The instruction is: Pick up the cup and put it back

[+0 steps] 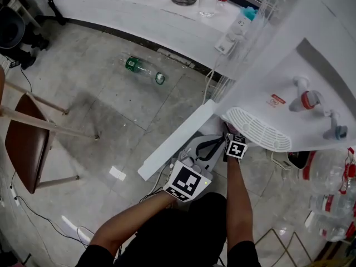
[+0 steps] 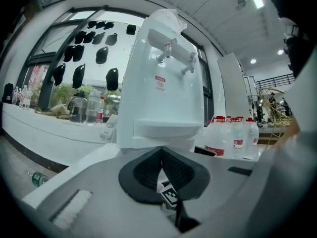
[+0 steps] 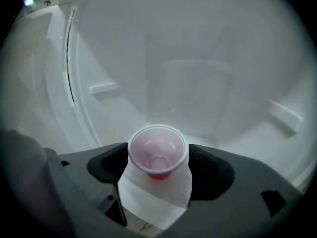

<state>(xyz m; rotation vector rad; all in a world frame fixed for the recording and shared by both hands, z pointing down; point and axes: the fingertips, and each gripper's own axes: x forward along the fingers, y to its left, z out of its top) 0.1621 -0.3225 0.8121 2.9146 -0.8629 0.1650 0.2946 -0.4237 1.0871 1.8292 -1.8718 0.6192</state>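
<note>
Overhead, we hold both grippers low at the near side of the white dispenser (image 1: 289, 88), the left gripper (image 1: 203, 149) just left of the right gripper (image 1: 234, 141), which reaches in under the drip tray (image 1: 258, 129). Along the left gripper we see its jaws pressed together on nothing, with the dispenser standing beyond them. Along the right gripper the jaws stand spread, with the red cup (image 3: 157, 155) upright between them on a white shelf (image 3: 158, 202); each jaw sits just beside its rim without squeezing it.
</note>
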